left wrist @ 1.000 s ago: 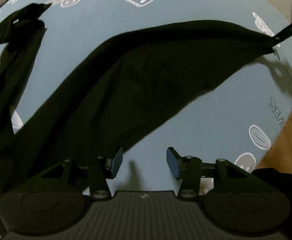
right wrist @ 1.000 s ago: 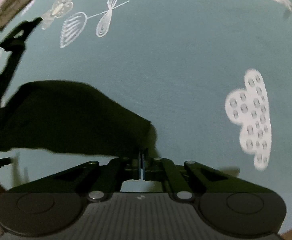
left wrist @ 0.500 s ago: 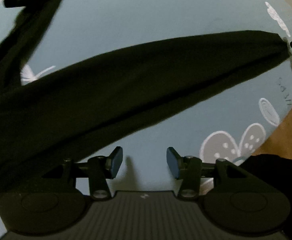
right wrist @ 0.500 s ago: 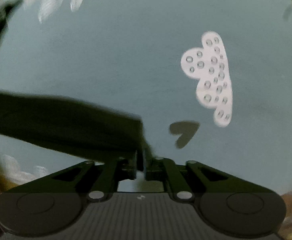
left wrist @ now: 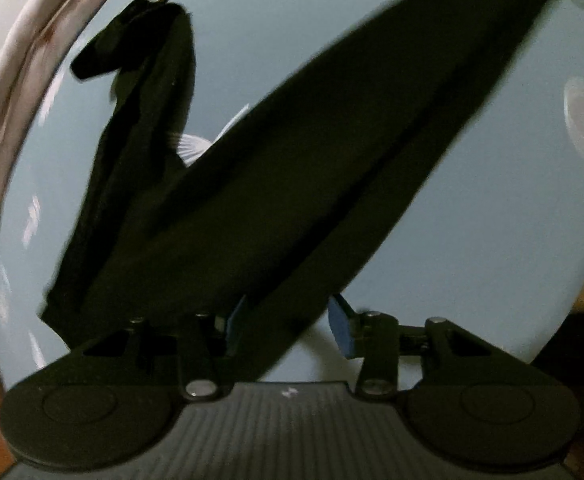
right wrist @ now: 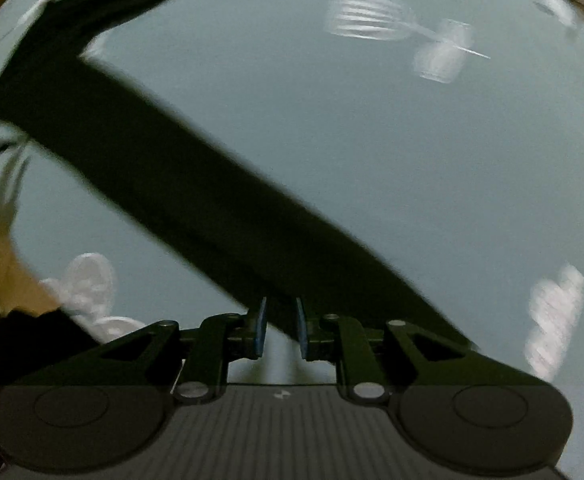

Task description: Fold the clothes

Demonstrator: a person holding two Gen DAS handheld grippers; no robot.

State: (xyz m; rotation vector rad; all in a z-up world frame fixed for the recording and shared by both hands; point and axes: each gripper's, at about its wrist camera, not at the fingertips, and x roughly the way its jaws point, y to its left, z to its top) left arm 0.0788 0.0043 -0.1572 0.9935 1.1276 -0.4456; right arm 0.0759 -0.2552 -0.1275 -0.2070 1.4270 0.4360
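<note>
Blue patterned sheet (left wrist: 472, 240) — one black garment (left wrist: 332, 152), left tongs (left wrist: 288, 322) closing around it, right tongs (right wrist: 280, 328) opening, unclenched.

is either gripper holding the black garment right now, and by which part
Neither grips it: the black garment passes between both pairs of jaws, the left gripper closing, the right gripper opening.

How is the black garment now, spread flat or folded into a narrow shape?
Folded narrow: the black garment runs as a long band across the blue sheet, sheet showing along both edges.
</note>
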